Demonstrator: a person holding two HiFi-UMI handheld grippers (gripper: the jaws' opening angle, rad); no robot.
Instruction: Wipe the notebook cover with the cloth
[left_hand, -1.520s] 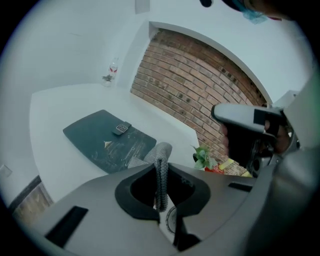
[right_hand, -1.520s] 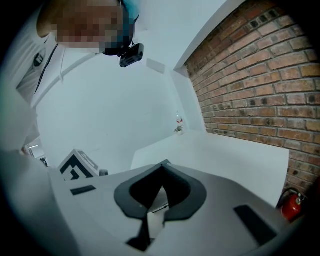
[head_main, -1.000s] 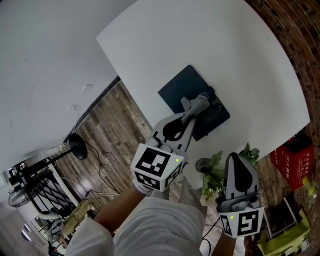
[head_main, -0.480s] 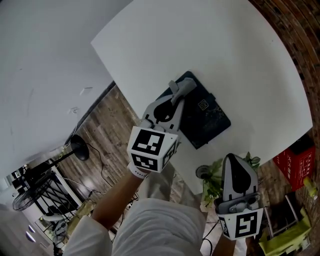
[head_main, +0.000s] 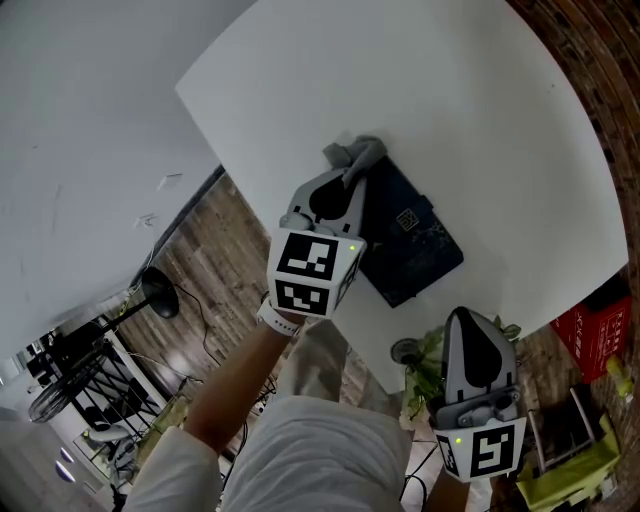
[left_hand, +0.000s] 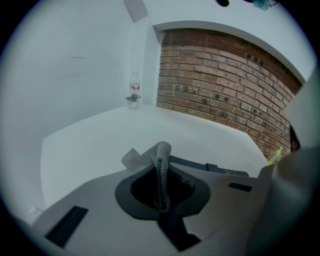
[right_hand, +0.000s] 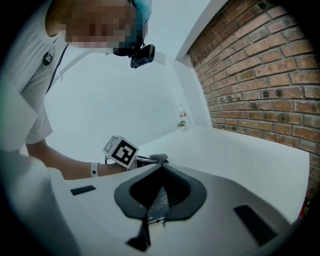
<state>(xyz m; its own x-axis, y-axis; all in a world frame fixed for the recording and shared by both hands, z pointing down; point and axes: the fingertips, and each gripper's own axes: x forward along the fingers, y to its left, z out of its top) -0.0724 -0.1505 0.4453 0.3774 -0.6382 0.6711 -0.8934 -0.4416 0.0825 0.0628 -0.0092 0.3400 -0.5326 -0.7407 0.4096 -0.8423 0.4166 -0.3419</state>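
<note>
Just finishes a pass across the cover. Sits mid-cover a second back, now parks the left gripper and its cloth right at the far-left corner of the notebook, cloth spilling partly onto the white table. Probably means one full stroke done, so expect a return sweep or a wrap-up next. Leaves the notebook unmoved, flat by the table's near edge. Clamps tight on a fold of grey mesh cloth, pinched upright between the jaws, loose end flopping out in front. Keeps the right gripper closed on nothing, hanging off the table by the plant, well apart from the notebook.
</note>
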